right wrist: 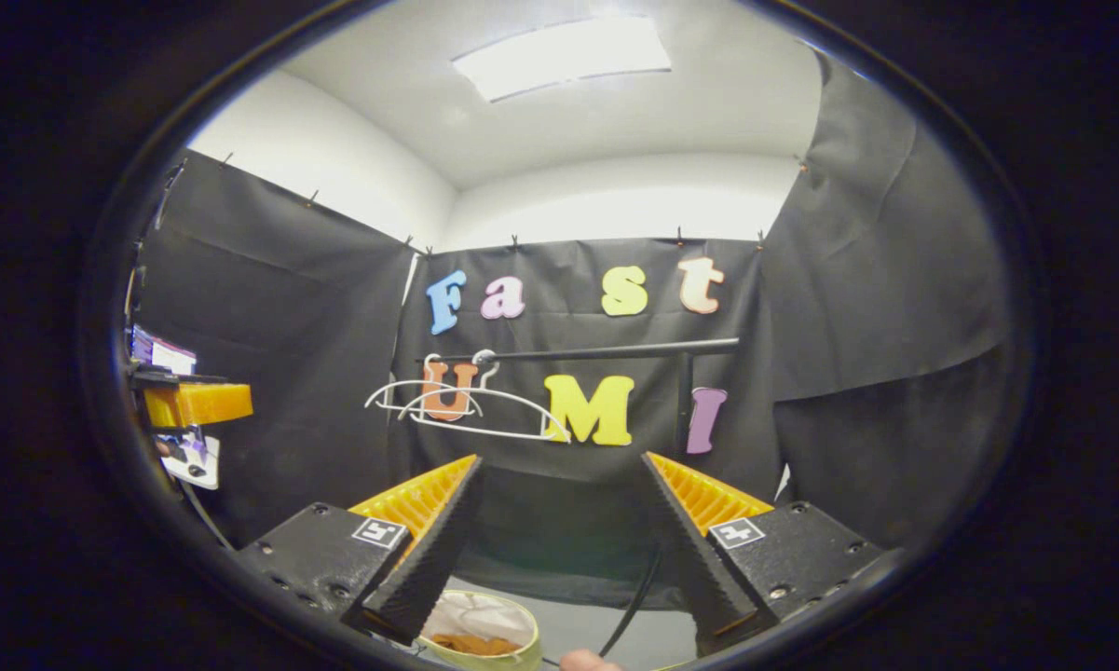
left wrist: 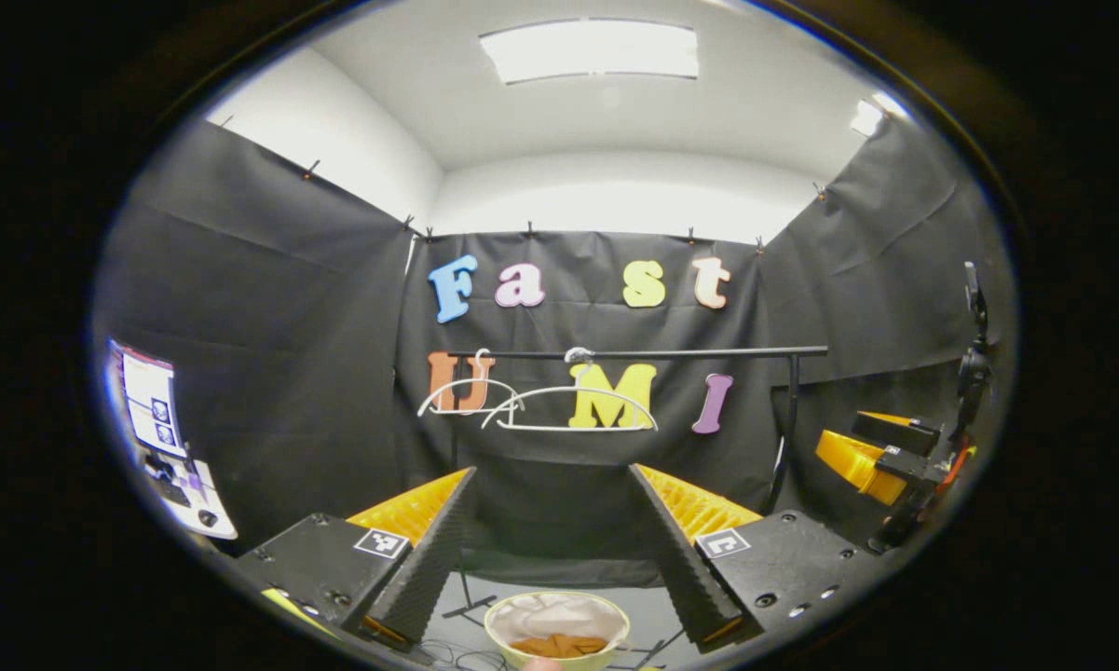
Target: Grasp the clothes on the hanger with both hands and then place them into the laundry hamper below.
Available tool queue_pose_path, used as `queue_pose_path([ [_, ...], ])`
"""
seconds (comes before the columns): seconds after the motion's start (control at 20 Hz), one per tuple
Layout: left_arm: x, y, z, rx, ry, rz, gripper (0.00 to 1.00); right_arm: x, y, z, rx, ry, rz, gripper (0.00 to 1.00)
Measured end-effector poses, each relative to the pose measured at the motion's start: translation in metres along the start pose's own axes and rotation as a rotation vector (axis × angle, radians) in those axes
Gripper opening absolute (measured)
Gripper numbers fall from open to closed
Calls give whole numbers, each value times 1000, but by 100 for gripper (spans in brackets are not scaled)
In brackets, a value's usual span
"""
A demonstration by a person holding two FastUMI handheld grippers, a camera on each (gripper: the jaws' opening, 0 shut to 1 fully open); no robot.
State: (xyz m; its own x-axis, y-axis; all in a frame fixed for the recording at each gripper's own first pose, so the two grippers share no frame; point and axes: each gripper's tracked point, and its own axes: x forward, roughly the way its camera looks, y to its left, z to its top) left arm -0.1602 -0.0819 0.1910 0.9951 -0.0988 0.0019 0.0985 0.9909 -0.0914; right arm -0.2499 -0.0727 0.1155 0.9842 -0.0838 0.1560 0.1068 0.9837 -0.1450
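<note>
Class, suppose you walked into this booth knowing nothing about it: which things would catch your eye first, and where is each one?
Two bare white hangers dangle from a black rail across the back wall. Low down, between the spread fingers of the left claw, a pale yellow hamper on the floor holds white and orange-brown clothes. The other claw, orange and black, shows at the right edge of the left gripper view.

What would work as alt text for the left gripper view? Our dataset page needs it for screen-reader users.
Two empty white hangers hang on a black rail, and a yellow-rimmed hamper below holds white and orange clothes. The left tool is open in front, with the right tool at the right edge.
</note>
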Motion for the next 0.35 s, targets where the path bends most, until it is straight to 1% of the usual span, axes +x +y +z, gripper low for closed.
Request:
queue_pose_path([
  [0.05,-8,2,1,1,-10,4,100,0,6,-2,1,2,8,100],
  [0.2,-16,5,6,28,-28,17,100,1,20,-6,10,17,24,100],
  [0.25,-17,3,4,34,-32,12,91,1,23,-7,19,24,27,100],
  [0.3,-16,2,4,34,-38,3,100,0,26,-6,27,24,30,100],
  [0.35,-16,3,4,34,-37,-1,100,0,27,-7,34,26,27,100],
])
